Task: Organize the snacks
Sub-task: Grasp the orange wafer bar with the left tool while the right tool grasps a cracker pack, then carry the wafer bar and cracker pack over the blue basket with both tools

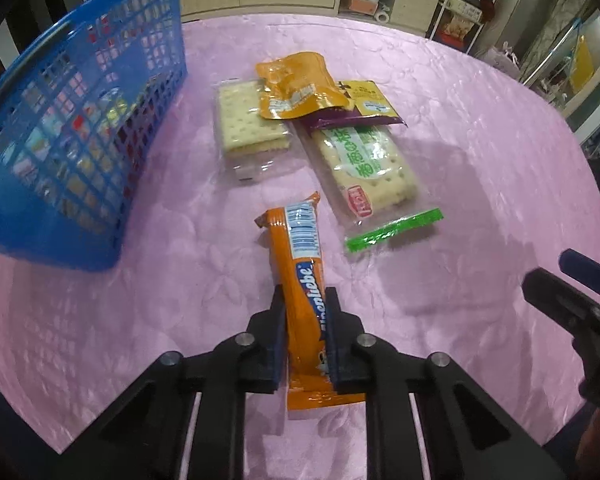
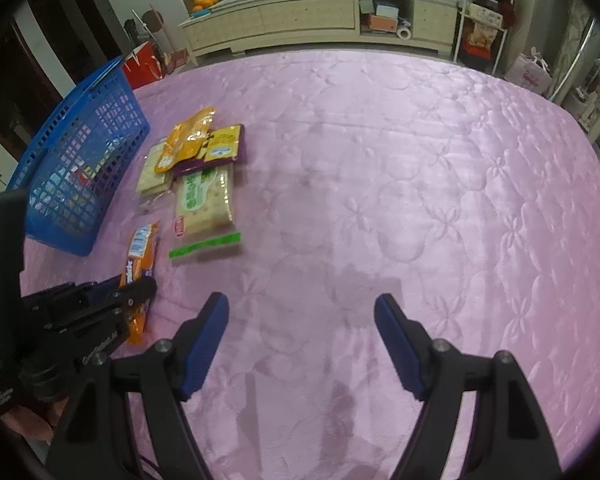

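My left gripper (image 1: 305,300) is shut on an orange wafer bar (image 1: 300,256), which lies lengthwise between the jaws just over the pink tablecloth; it also shows in the right wrist view (image 2: 140,252). A blue mesh basket (image 1: 76,128) holding several snacks stands to the left. Beyond the bar lie a clear cracker pack (image 1: 248,124), an orange pouch (image 1: 296,84), a purple-and-yellow packet (image 1: 364,108) and a green-labelled cracker pack (image 1: 368,168). My right gripper (image 2: 302,308) is open and empty over bare cloth, right of the left gripper (image 2: 140,288).
The pink quilted tablecloth (image 2: 420,184) covers the whole table. A cream sideboard (image 2: 300,20) and shelving stand beyond the far edge. The basket (image 2: 80,168) sits at the table's left edge.
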The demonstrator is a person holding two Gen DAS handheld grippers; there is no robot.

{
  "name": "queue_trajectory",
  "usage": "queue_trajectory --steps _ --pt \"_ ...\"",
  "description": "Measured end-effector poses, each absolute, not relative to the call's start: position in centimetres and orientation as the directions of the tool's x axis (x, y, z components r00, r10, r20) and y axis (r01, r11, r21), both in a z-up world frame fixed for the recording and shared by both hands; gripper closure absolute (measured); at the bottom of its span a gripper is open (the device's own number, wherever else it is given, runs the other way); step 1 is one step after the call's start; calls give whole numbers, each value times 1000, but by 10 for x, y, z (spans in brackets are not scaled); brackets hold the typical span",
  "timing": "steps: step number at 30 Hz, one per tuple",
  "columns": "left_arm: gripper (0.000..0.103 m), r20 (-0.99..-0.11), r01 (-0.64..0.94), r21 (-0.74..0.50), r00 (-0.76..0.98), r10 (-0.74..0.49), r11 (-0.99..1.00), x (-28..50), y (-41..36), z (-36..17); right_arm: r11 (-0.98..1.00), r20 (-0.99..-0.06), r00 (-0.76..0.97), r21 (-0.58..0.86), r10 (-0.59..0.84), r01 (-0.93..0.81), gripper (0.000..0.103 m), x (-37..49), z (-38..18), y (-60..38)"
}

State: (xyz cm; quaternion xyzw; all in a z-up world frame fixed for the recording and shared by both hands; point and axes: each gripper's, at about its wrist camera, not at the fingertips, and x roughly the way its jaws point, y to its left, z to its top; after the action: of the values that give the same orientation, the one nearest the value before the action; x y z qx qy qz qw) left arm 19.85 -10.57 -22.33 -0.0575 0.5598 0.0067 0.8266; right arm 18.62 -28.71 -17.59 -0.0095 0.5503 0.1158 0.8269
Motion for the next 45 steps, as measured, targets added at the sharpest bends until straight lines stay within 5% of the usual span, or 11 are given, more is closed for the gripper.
queue_trajectory --steps 7,32,35,37,45 --pt "89 -902 -59 -170 411 -131 984 174 -78 -222 966 -910 361 126 203 -227 24 194 -179 -270" --pt "89 -878 -47 -128 470 -91 991 175 -55 -224 879 -932 320 -5 168 -476 18 245 -224 -174" --pt "89 -878 -49 -125 471 -87 991 173 -53 -223 862 -919 355 -33 174 -507 38 236 -225 -174" --pt "89 -878 -50 -125 471 -87 991 172 -54 -223 859 -918 356 -32 177 -510 43 230 -223 -176" --pt "89 -873 -28 -108 481 -81 994 158 -59 -216 879 -913 363 -11 185 -476 44 189 -209 -206"
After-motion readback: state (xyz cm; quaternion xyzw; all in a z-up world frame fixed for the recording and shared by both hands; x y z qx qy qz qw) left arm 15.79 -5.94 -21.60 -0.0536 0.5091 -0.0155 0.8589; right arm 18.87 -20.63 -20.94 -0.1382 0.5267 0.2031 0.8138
